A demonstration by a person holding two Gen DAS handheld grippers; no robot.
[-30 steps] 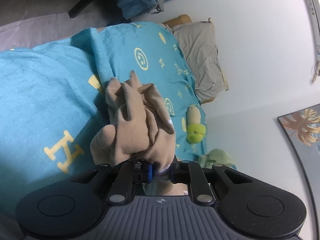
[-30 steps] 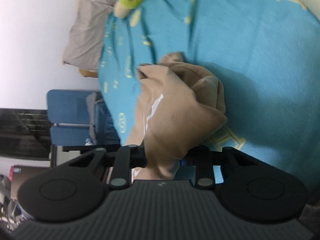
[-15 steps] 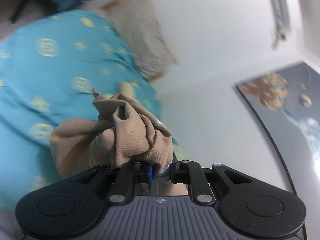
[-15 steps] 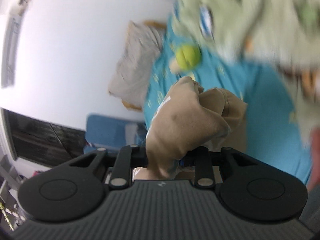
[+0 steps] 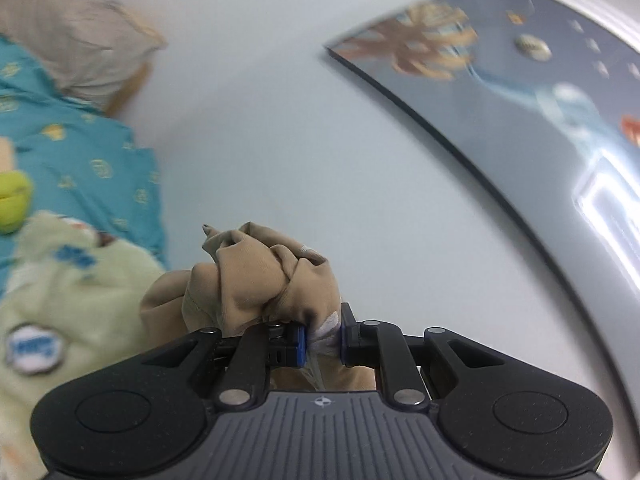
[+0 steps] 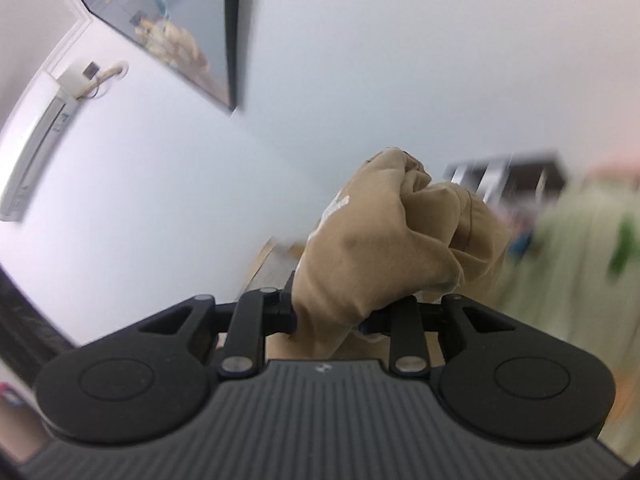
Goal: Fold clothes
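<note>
A tan garment (image 5: pixel 256 280) is bunched over my left gripper (image 5: pixel 322 340), which is shut on a fold of it with a white label between the jaws. The same tan garment (image 6: pixel 380 248) is bunched over my right gripper (image 6: pixel 332 316), which is shut on it too. Both grippers are raised and point toward the white wall. The rest of the garment hangs below and is hidden by the gripper bodies.
In the left wrist view the bed with a teal patterned cover (image 5: pixel 80 152), a grey pillow (image 5: pixel 76 36) and a pale green plush toy (image 5: pixel 72 304) lies at the left. A framed picture (image 5: pixel 520 92) hangs on the wall. An air conditioner (image 6: pixel 36 140) is high on the left.
Both grippers have lifted and tilted up with the tan garment, away from the bed. The views now face the wall and picture instead of the teal cover.
</note>
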